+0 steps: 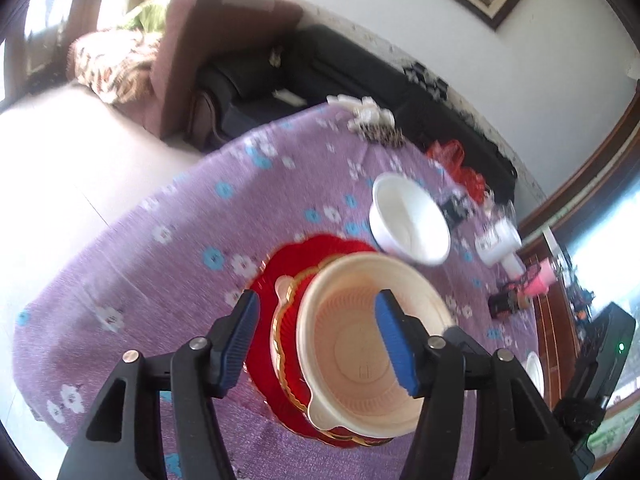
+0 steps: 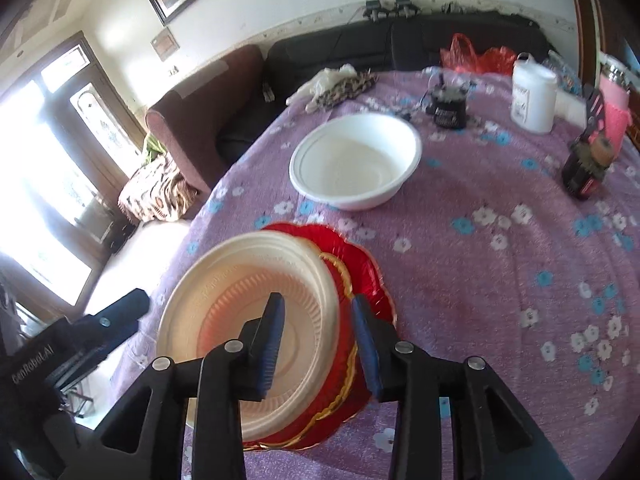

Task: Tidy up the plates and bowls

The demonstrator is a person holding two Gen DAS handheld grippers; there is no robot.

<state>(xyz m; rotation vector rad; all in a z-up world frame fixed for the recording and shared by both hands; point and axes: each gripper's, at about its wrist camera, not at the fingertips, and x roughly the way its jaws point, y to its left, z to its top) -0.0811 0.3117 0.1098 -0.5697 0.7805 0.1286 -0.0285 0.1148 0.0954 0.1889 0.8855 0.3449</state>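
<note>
A cream bowl (image 1: 360, 344) with two small handles sits on a red bowl with a gold rim (image 1: 286, 336), which rests on a red scalloped plate (image 1: 304, 248). My left gripper (image 1: 318, 338) is open; its jaws straddle the cream bowl's near rim without gripping. In the right wrist view the same cream bowl (image 2: 224, 288) and red plate (image 2: 360, 256) lie under my right gripper (image 2: 320, 340), open with the bowl's right rim between its fingers. A white bowl (image 2: 356, 160) stands alone farther back on the purple floral tablecloth (image 2: 480, 280); it also shows in the left wrist view (image 1: 408, 220).
At the table's far side stand a white tub (image 2: 534, 96), a dark jar (image 2: 584, 168), a pink cup (image 2: 616, 112), a small black container (image 2: 448, 108), a red plastic bag (image 2: 476, 56) and crumpled cloth (image 2: 340, 84). A black sofa (image 2: 400, 40) and brown armchair (image 2: 200, 120) stand behind.
</note>
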